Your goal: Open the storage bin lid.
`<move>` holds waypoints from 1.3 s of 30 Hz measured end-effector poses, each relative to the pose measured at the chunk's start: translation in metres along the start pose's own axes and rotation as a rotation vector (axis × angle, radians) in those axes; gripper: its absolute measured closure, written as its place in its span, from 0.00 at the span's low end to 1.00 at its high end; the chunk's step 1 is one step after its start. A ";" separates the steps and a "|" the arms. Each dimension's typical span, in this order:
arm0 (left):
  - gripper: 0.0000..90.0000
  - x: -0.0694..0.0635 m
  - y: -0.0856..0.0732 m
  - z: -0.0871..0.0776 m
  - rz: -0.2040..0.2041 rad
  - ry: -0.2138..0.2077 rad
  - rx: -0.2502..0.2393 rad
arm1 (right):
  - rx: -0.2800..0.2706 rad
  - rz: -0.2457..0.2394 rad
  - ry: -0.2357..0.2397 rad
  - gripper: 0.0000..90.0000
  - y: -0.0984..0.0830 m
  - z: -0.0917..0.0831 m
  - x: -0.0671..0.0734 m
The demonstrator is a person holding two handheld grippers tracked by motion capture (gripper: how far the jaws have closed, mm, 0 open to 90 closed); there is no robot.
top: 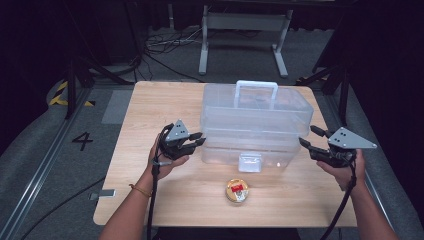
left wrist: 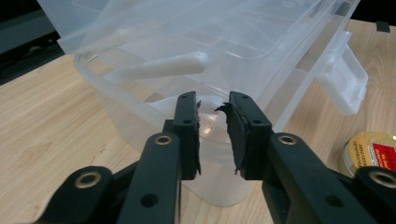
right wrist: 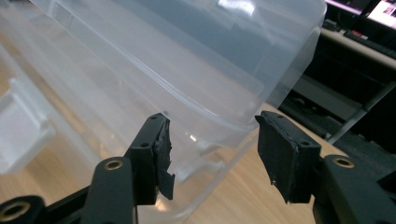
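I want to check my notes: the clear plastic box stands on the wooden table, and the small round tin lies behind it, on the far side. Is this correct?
Not quite. The round tin lies in front of the clear plastic box, on the near side by the person, below the box's front latch. The high view shows this. The box does stand on the wooden table.

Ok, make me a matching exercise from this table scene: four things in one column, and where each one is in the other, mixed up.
Things:
1. clear storage box
2. round tin
3. left gripper
4. right gripper

Places:
A. at the box's right end
B. middle of the wooden table
C. near the table's front edge, before the box's latch
D. at the box's left end

Pairs: 1-B, 2-C, 3-D, 4-A
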State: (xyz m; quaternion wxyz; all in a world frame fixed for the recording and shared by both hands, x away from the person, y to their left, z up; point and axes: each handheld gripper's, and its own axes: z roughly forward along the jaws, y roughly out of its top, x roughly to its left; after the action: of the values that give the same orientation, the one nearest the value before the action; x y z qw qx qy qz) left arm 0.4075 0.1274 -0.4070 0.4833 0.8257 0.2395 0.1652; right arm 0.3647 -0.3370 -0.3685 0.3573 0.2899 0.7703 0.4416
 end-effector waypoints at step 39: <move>0.71 -0.033 0.016 0.041 0.244 -0.099 0.199 | -0.046 0.094 -0.219 0.62 0.080 0.040 -0.035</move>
State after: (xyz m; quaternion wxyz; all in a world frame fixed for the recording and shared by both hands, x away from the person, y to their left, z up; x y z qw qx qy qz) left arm 0.4040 0.0727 -0.4133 0.3869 0.8995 0.1284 0.1570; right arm 0.4272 -0.3096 -0.3017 0.4249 0.3638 0.7019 0.4409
